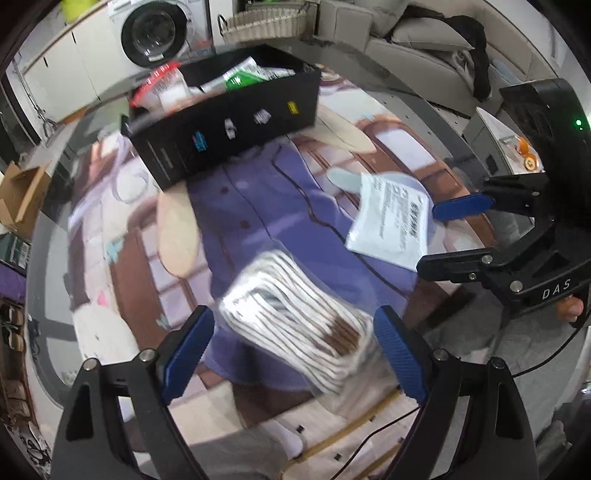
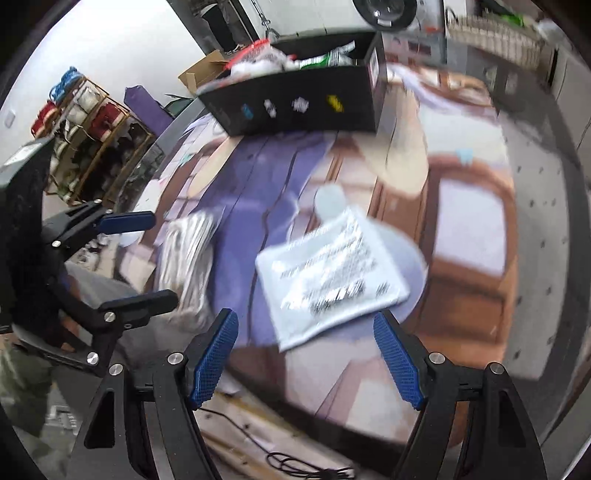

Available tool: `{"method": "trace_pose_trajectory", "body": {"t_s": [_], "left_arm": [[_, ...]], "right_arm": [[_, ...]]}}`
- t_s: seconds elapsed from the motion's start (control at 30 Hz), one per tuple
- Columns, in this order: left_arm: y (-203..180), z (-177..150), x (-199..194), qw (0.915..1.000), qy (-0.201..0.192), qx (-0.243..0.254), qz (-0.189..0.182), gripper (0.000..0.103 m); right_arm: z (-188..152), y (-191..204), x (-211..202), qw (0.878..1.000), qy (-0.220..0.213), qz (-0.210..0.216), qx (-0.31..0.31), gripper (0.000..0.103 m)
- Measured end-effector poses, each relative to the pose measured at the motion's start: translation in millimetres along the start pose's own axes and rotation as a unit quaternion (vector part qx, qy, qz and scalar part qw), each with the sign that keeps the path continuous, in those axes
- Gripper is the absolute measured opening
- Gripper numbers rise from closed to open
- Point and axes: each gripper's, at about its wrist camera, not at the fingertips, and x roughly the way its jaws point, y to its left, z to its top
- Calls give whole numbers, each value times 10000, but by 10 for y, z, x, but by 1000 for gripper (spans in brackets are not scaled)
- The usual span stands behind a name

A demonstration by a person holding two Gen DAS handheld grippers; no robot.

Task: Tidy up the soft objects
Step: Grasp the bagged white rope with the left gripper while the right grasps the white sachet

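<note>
A clear packet of white folded cloths (image 1: 295,321) lies on the printed table cover, between the open fingers of my left gripper (image 1: 295,350); it also shows in the right wrist view (image 2: 188,266). A flat white packet with black print (image 2: 332,284) lies just ahead of my open right gripper (image 2: 306,358); it shows in the left wrist view (image 1: 391,218) beside the right gripper (image 1: 447,236). A black box (image 1: 229,122) holding several soft packets stands at the far side of the table, also in the right wrist view (image 2: 306,103). The left gripper (image 2: 147,258) shows at left, open.
A round table with a purple and brown printed cover (image 1: 258,206) bears everything. A washing machine (image 1: 155,29), a wicker basket (image 1: 262,22) and a sofa (image 1: 424,40) stand behind. A cardboard box (image 1: 22,199) sits at left. A shelf with goods (image 2: 88,136) stands at left.
</note>
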Motion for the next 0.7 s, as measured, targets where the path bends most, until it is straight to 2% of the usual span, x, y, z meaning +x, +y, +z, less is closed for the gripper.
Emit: {"method": "trace_pose_trajectory", "body": {"t_s": [0.07,0.23,0.27,0.3,0.33,0.4,0.5,0.63,0.7], "left_arm": [[-15,-36,26,9998,124,40,-116,89],[-30,95,139,9998,169,3,-104,85],[-17,132,171,9998,196,-27,-47,80],[-11,145,194,9998,205,-27,17,59],[-14,164,219,9997,225,41,132,51],[-3,179,226,9996,208,128,131,48],[116,212,246,9993,87,114,335,46],[370,291,265,9985,-17,-138,539,46],[487,316,270,9976,-34,-275,629,46]], "right_arm": [[-62,-20,28,9997,64,214,127,79],[22,20,67,9995,-33,236,213,80],[69,28,76,9994,-51,243,222,80],[96,35,87,9994,-52,244,229,80],[126,44,95,9995,-56,244,218,80],[170,46,106,9994,-77,247,234,80],[248,74,135,9997,-108,157,181,80],[419,214,265,9995,-193,-235,-88,79],[507,337,358,9971,-259,-578,-433,66]]}}
